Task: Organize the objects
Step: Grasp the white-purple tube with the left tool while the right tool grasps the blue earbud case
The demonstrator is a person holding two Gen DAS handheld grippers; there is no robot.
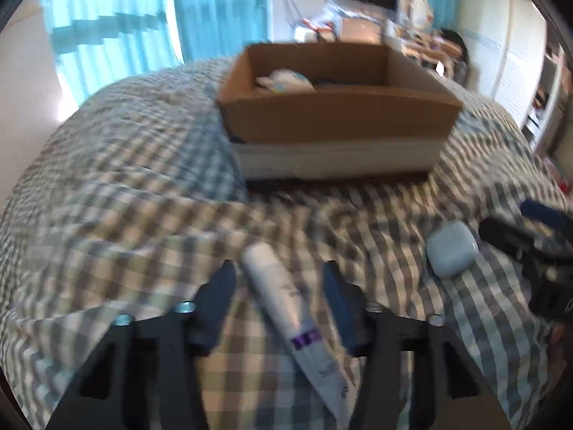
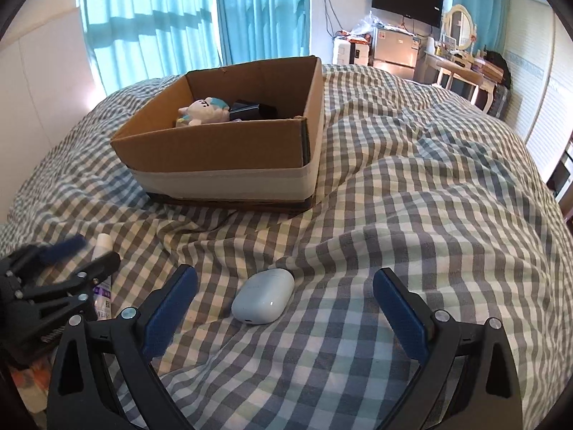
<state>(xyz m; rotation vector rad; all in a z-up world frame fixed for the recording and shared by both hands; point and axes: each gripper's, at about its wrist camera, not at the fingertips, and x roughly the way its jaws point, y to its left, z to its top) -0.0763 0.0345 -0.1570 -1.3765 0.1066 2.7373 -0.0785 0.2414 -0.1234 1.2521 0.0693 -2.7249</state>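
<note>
A white tube with a purple band lies on the checked bed cover between the fingers of my left gripper, which is open around it without touching. A pale blue earbud case lies to its right. In the right wrist view the earbud case lies between the wide-open fingers of my right gripper. The left gripper and the tube show at the far left there. A cardboard box stands farther back and holds a plush toy and a black object.
The checked bed cover is rumpled into folds around the box. Teal curtains hang behind the bed. A TV, a small fridge and a cluttered dressing table stand at the far right.
</note>
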